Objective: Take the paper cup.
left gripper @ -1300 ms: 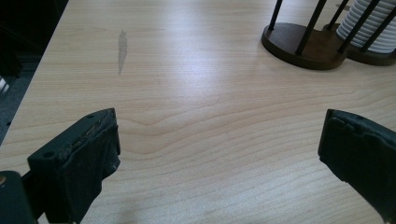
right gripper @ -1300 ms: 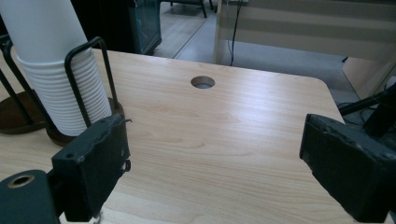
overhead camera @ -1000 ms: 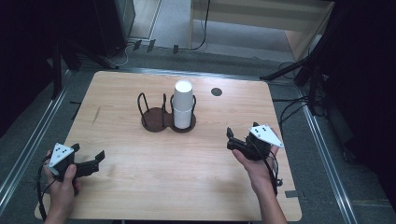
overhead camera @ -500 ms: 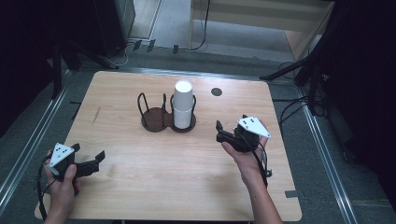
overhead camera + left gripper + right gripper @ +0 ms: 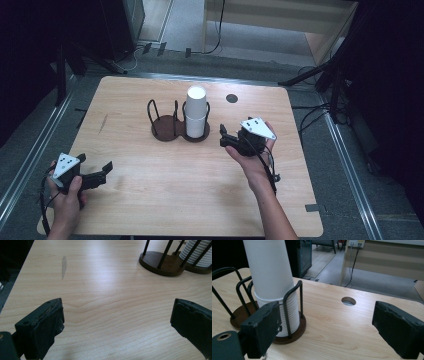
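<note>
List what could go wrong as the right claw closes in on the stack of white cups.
1. The stack of white cups rises far above the wire holder; a sideways knock from the right claw may tip the upper cups.
2. The holder's upright wires stand between the open jaws and the cups, so a low grip may catch wire instead.
3. The cups are nested tightly; lifting one may drag several along.

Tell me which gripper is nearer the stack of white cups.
Right. The right gripper sits just right of the stack of white cups, fingers open toward it; the left gripper waits at the table's near-left corner.
</note>
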`<state>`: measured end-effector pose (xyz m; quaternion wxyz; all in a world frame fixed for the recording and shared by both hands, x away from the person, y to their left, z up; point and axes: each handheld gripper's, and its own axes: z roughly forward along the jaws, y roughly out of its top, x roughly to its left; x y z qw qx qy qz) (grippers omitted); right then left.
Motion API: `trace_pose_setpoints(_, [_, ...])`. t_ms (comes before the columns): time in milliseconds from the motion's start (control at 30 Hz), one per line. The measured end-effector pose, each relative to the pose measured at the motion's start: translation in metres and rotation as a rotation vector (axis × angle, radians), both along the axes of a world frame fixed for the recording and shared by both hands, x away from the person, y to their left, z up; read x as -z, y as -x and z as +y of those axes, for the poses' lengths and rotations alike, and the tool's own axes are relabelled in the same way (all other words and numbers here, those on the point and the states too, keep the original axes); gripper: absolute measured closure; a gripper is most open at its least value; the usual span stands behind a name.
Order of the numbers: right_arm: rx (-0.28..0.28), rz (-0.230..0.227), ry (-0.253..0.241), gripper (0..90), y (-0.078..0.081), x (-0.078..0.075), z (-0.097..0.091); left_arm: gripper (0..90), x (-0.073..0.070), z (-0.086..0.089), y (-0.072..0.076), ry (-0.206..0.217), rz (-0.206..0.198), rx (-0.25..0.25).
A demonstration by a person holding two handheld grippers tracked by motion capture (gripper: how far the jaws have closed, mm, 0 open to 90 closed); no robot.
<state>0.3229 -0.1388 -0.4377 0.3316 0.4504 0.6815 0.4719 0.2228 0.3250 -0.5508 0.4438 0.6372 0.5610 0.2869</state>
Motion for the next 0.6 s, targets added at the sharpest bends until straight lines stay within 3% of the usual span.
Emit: trace_pose_setpoints(600, [-0.076, 0.019, -0.026, 8.9, -0.019, 0.004, 0.05, 0.0, 0.0, 0.001, -0.001, 0.006, 0.004, 0.002])
